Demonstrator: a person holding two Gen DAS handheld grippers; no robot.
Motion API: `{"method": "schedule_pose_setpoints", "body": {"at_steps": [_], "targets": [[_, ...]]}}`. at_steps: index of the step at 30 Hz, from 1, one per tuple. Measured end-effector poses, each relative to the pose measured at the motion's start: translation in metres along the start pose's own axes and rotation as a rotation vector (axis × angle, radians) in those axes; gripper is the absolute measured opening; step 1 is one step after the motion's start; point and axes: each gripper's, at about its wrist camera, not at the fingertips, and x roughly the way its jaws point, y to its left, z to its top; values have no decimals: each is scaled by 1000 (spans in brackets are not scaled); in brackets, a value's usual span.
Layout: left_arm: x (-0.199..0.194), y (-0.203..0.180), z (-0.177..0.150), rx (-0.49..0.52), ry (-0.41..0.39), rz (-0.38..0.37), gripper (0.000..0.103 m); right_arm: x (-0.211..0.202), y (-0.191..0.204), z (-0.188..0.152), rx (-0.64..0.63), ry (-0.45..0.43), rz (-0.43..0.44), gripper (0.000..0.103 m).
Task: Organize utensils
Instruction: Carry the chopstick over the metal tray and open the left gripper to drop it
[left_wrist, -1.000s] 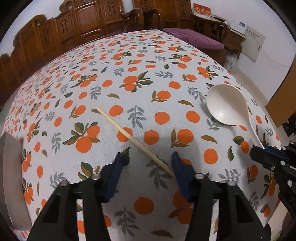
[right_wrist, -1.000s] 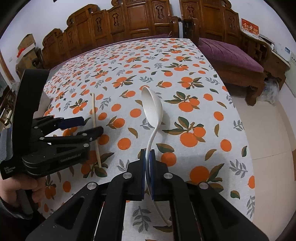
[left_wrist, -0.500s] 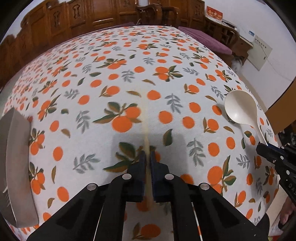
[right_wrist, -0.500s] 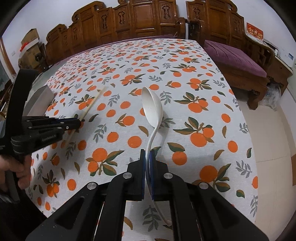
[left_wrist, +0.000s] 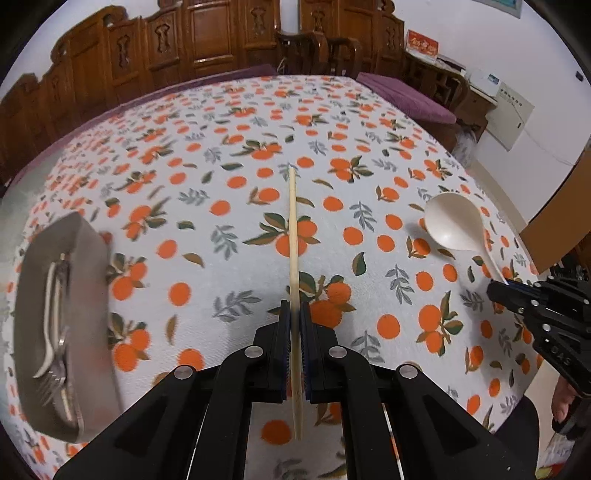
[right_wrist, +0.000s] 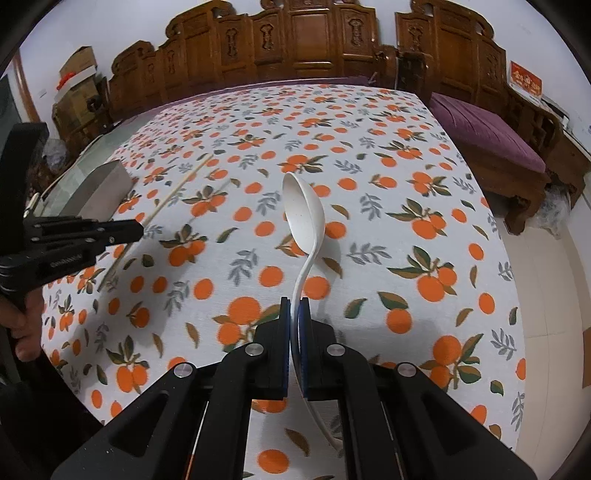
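My left gripper (left_wrist: 294, 314) is shut on a pale wooden chopstick (left_wrist: 293, 236) and holds it above the orange-print tablecloth (left_wrist: 207, 206), its tip pointing away from me. A grey metal tray (left_wrist: 86, 266) with forks and a white spoon inside sits at the left, beside that gripper. My right gripper (right_wrist: 294, 310) is shut on the handle of a white ladle-shaped spoon (right_wrist: 304, 214), bowl forward and lifted off the cloth. In the right wrist view the left gripper (right_wrist: 138, 230) shows at the left with the chopstick (right_wrist: 173, 194) and the tray (right_wrist: 103, 192) behind it.
Carved wooden chairs (right_wrist: 295, 40) line the far side of the table. A bench with a purple cushion (right_wrist: 484, 129) stands at the right, past the table's edge. A person's hand (right_wrist: 22, 325) grips the left tool. Cardboard boxes (right_wrist: 77, 66) are stacked at the far left.
The left jaws closed on the chopstick and lifted it off the cloth, swinging left so the tray came into view. The right gripper drifted slightly with the spoon still held.
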Motion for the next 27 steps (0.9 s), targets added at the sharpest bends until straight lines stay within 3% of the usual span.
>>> {"method": "schedule_pose_setpoints", "body": {"at_steps": [16,27], "targets": [[-55,44,-14,-20,-68,6,4,-23,63,10,-104,-56,65,5],[-87,95,-23,-63,-115,42,4,-25,114,17,-194,-63,76,5]]}}
